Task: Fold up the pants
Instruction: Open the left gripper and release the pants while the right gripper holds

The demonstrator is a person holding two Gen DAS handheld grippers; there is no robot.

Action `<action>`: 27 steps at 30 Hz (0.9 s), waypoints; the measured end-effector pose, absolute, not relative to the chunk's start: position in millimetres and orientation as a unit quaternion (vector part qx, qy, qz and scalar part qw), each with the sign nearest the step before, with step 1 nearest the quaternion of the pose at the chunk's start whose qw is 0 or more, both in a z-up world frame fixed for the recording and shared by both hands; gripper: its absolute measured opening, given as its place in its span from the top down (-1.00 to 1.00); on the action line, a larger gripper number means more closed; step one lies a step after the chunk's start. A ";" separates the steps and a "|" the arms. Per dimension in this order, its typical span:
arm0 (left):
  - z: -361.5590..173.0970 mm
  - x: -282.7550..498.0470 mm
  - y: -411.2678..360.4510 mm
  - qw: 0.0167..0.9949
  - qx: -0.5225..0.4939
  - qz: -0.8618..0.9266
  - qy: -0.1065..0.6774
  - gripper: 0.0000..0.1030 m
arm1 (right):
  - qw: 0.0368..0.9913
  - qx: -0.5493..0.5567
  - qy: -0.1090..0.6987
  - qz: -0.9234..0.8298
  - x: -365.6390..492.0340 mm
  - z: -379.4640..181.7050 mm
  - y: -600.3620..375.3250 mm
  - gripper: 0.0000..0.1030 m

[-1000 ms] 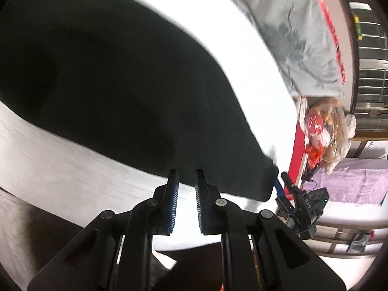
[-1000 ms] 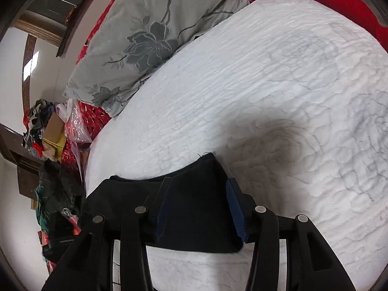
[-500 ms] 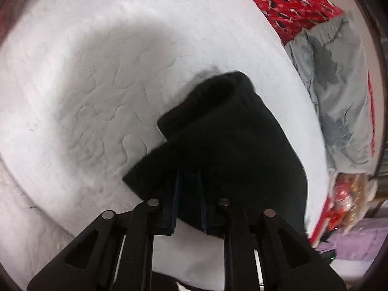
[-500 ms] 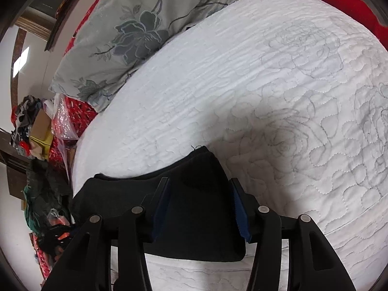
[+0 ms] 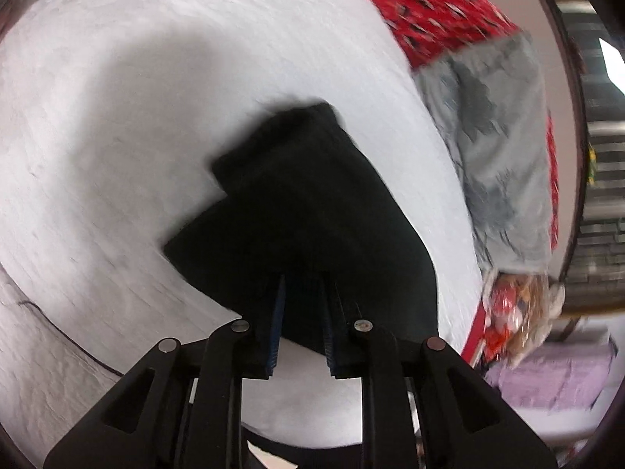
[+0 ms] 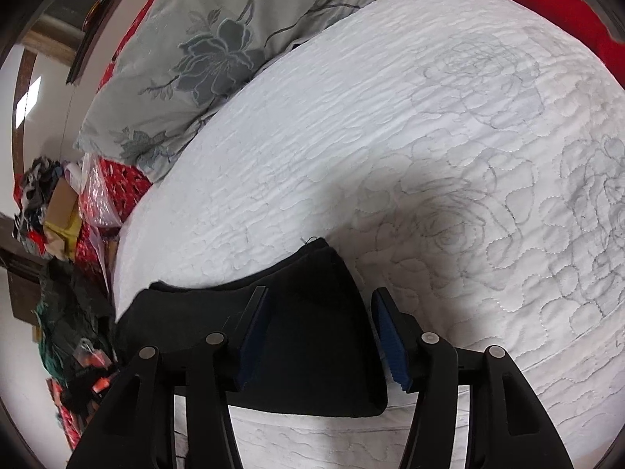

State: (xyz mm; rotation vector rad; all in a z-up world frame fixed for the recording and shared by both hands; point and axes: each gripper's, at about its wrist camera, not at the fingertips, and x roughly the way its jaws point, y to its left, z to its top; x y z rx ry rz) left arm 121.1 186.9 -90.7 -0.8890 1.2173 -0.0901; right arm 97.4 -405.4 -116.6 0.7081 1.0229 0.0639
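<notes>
The black pants [image 5: 312, 211] lie folded into a compact dark bundle on the white quilted bedspread [image 5: 117, 125]. My left gripper [image 5: 302, 285] hovers at the bundle's near edge, its blue-padded jaws a little apart with nothing clamped between them. In the right wrist view the pants [image 6: 312, 328] lie flat under my right gripper [image 6: 318, 305], whose jaws are wide open over the cloth without holding it.
A grey floral pillow [image 6: 218, 51] and a red patterned cover [image 5: 429, 8] lie at the bed's head. Bags and clutter [image 6: 58, 215] stand beside the bed. The bed's edge runs close below both grippers.
The left view swung from close over the black cloth to a higher look at the folded bundle, and its jaws opened slightly. The right gripper stayed open and shifted little.
</notes>
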 end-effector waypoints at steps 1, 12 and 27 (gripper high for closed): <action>-87.6 120.9 176.5 0.730 -0.396 -0.050 0.555 0.69 | 0.811 0.338 0.477 0.031 97.0 -116.6 -407.8 -0.09; -84.4 118.7 25.6 0.703 -0.323 -0.158 0.613 0.36 | 0.802 0.341 0.488 0.041 111.0 -126.7 -409.3 -0.14; -86.2 109.8 -100.8 0.661 -0.299 -0.217 0.654 0.36 | 0.814 0.329 0.475 0.056 108.2 -115.0 -433.8 0.10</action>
